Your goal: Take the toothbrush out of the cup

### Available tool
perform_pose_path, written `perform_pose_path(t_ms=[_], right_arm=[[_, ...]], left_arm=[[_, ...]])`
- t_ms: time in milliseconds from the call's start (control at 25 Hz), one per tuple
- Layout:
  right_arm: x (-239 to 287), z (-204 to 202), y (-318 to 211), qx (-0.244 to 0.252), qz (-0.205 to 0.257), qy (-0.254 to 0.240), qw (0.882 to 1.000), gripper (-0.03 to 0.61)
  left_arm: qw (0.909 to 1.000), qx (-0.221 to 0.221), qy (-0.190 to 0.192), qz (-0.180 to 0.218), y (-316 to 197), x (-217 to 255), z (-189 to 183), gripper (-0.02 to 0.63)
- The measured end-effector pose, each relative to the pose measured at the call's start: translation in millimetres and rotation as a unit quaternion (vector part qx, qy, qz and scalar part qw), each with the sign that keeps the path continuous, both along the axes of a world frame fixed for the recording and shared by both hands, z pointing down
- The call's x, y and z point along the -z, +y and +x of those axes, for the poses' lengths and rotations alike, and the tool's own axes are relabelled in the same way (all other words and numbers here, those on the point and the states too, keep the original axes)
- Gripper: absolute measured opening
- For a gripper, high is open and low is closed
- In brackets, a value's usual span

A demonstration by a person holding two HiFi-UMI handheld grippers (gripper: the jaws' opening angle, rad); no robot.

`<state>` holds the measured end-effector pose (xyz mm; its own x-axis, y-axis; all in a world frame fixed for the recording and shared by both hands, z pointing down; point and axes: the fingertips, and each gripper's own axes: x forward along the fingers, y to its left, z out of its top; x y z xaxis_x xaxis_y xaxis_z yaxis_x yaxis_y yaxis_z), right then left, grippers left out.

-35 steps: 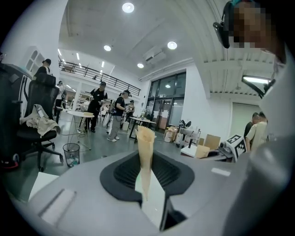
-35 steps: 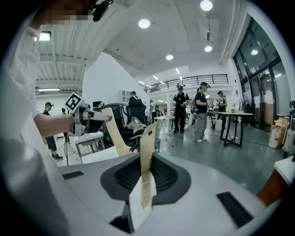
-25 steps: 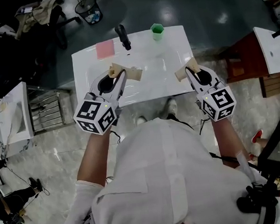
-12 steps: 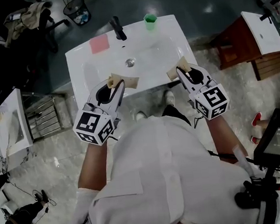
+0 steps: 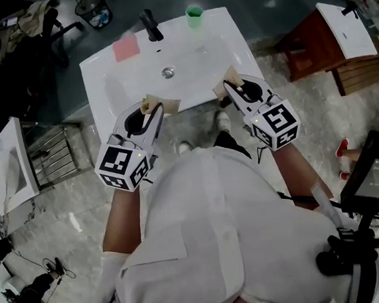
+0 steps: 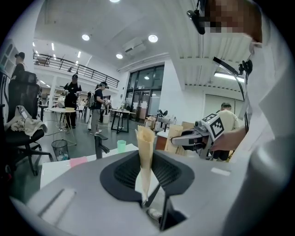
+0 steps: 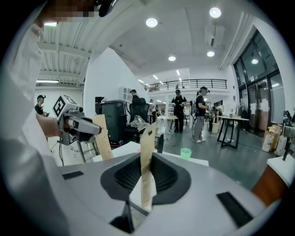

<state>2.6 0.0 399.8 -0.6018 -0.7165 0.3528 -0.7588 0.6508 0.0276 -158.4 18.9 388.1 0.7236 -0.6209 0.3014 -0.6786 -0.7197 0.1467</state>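
On your left gripper (image 6: 145,138) the tan pads sit drawn together with nothing between them. Your right gripper (image 7: 147,138) reads the same, narrow and empty. Both tips hover over the near rim of the white washbasin (image 5: 95,76). The green cup (image 5: 194,15) stands on the far rim, just right of the black tap (image 5: 151,26) and well apart from both grippers. The toothbrush is too small to make out.
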Motion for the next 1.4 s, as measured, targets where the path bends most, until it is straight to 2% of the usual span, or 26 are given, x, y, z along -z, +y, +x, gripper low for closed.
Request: perform_pose_path(t_ms=[520,1400], right_arm=[[3.0,-22.6,15.4,0.016,0.003,0.004,1.000,0.051],[-5.0,-4.5,13.9,0.004,0.003,0.006,1.000,0.051]], left_arm=[[1.0000,0.005,0.002,-0.005,19.0,-2.8,-14.7,0.080],[0.9999,0.009,0.010,-0.008,16.4,-10.8,-4.1,0.080]])
